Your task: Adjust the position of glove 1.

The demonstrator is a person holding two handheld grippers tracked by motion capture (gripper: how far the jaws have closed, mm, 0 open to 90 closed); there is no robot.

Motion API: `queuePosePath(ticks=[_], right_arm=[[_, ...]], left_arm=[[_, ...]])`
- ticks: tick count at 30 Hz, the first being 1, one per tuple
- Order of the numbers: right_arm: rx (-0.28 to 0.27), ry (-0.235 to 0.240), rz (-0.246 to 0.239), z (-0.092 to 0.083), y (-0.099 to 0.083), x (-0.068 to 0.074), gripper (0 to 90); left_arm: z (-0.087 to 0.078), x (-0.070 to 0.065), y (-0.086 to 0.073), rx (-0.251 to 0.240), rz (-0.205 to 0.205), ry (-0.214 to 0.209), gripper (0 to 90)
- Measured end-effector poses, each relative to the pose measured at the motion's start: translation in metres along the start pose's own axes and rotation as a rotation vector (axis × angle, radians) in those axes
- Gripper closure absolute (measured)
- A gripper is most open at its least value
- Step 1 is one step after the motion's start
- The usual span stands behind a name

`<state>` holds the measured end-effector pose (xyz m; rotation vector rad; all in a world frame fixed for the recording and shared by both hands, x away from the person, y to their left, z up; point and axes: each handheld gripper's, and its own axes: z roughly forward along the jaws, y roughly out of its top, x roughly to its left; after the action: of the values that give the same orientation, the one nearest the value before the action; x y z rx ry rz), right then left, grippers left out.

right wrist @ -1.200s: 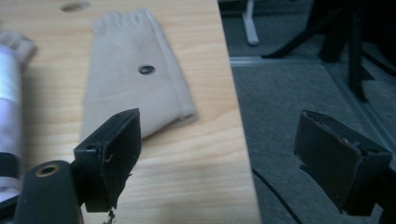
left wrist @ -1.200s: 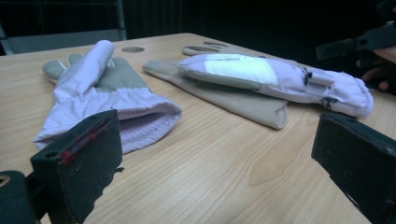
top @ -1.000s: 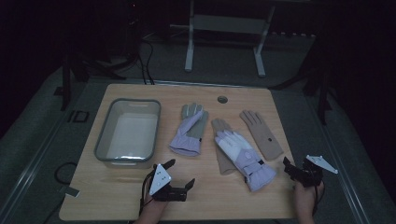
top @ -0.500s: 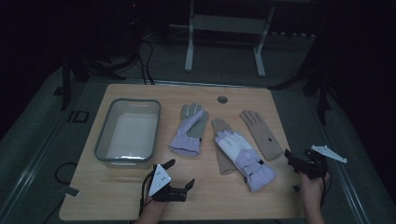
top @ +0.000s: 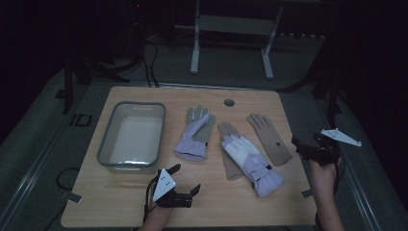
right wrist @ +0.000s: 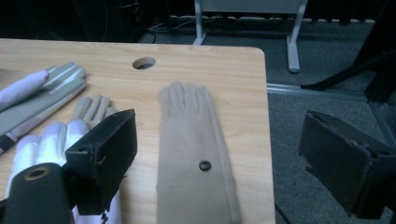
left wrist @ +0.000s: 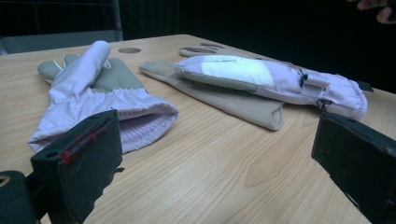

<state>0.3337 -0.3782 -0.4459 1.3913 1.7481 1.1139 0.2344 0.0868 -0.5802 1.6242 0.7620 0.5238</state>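
Two pairs of gloves lie on the wooden table (top: 144,211). A lavender and grey-green glove (top: 195,132) rests at the middle. Its lavender partner (top: 250,161) lies across a tan glove (top: 228,166). The second tan glove (top: 269,137), with a dark button, lies flat at the right. My left gripper (top: 185,179) stands open near the front edge, pointing at the lavender glove's cuff (left wrist: 140,116). My right gripper (top: 299,149) hovers open at the table's right edge, just right of the buttoned tan glove (right wrist: 194,154). Neither holds anything.
A clear plastic bin (top: 132,137) stands at the left of the table. A round hole (top: 229,102) is near the far edge. Beyond the table are a metal stand (top: 231,29), cables and dark floor.
My right gripper has moved away from the person along the table's right edge and now sits beside the buttoned tan glove. The left gripper has stayed put.
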Motion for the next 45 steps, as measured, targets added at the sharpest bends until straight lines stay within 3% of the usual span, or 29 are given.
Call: queuePosePath(ticks=[5, 9, 15, 18, 19, 21, 23, 30, 37, 45], right_arm=[[-0.04, 0.009, -0.011, 0.001, 0.017, 0.012, 11.9], [-0.019, 0.062, -0.023, 0.003, 0.029, 0.023, 13.8], [-0.027, 0.091, -0.036, 0.008, 0.041, 0.039, 13.7], [-0.006, 0.111, -0.048, 0.013, 0.047, 0.047, 11.8], [0.001, 0.099, -0.05, 0.015, 0.049, 0.051, 12.0], [-0.003, 0.134, -0.051, 0.018, 0.053, 0.056, 11.7], [-0.004, 0.139, -0.06, 0.021, 0.056, 0.062, 11.7], [0.02, 0.189, -0.099, 0.035, 0.064, 0.085, 11.4], [0.056, 0.269, -0.134, 0.051, 0.071, 0.11, 12.9], [0.078, 0.326, -0.184, 0.073, 0.073, 0.145, 14.1]], left_arm=[[-0.001, 0.001, 0.0, -0.005, -0.008, 0.001, 2.0], [0.0, 0.001, 0.0, -0.003, -0.009, 0.001, 2.0], [0.0, 0.001, 0.0, 0.0, -0.01, 0.0, 2.0], [0.0, 0.001, 0.0, -0.002, -0.008, 0.0, 2.0], [0.0, 0.001, 0.0, -0.002, -0.007, 0.0, 2.0], [0.0, 0.001, 0.0, -0.002, -0.007, -0.001, 2.0], [0.0, 0.001, 0.0, -0.001, -0.006, -0.002, 2.0], [0.0, 0.001, 0.0, 0.001, -0.004, -0.003, 2.0], [0.001, 0.001, 0.0, 0.002, -0.005, -0.004, 2.1], [0.0, 0.0, 0.0, 0.003, -0.001, -0.006, 2.0]])
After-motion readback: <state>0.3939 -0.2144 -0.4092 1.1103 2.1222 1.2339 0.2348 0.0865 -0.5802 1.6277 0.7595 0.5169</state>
